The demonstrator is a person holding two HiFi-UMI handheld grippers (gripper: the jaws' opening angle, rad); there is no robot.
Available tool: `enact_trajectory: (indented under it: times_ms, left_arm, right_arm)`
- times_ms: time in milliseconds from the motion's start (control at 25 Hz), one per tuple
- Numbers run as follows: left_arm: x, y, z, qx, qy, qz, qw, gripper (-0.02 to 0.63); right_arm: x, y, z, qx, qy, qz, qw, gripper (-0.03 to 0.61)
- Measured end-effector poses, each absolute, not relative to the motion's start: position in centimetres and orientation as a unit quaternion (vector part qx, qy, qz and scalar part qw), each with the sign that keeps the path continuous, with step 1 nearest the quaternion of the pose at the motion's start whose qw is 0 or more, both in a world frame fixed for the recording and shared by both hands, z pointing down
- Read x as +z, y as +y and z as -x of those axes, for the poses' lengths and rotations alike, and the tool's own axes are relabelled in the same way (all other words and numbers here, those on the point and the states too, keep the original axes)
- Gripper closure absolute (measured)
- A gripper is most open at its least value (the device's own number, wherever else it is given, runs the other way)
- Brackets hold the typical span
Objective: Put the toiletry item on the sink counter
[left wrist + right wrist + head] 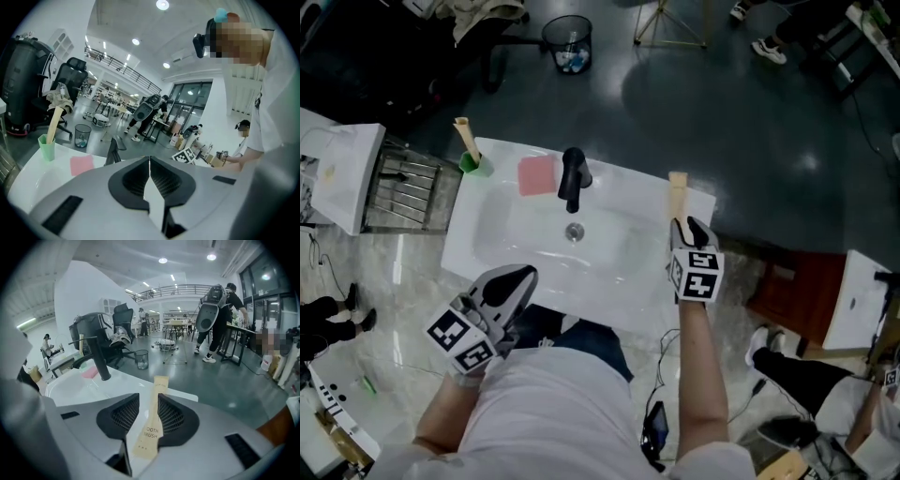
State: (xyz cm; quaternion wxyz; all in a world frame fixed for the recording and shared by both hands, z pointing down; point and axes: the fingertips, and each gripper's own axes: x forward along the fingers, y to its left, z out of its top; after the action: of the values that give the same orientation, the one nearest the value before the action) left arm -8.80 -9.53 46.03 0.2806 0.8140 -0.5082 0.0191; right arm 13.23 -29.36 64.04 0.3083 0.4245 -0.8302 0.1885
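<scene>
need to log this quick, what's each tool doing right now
left tool: closed, empty
right tool: open, toothbrush packet between its jaws, not gripped

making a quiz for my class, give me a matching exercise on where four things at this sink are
1 green cup
2 pink pad
3 toothbrush packet
4 faucet

a between the open right tongs
b back left corner of the sink counter
c just left of the faucet
d behind the drain

Pairs: 1-b, 2-c, 3-a, 4-d
</scene>
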Motion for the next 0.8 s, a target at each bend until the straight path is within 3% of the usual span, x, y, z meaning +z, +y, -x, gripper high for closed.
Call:
enact_trajectory:
  times_ms: [360, 800]
  left_arm:
    - [44.7, -11.9, 7.6, 0.007, -0.469, -0.841, 0.269, 0.592]
    - [43.2, -15.2, 5.1, -0.008, -0.413, -0.871, 0.265, 0.594]
  right_arm:
    - [56.9, -27.5, -14.0, 0.186, -0.831, -0.450, 0.267, 0.534]
    - [47.7, -23.9, -15.4, 0.171, -0.830, -0.492, 0.200, 0.545]
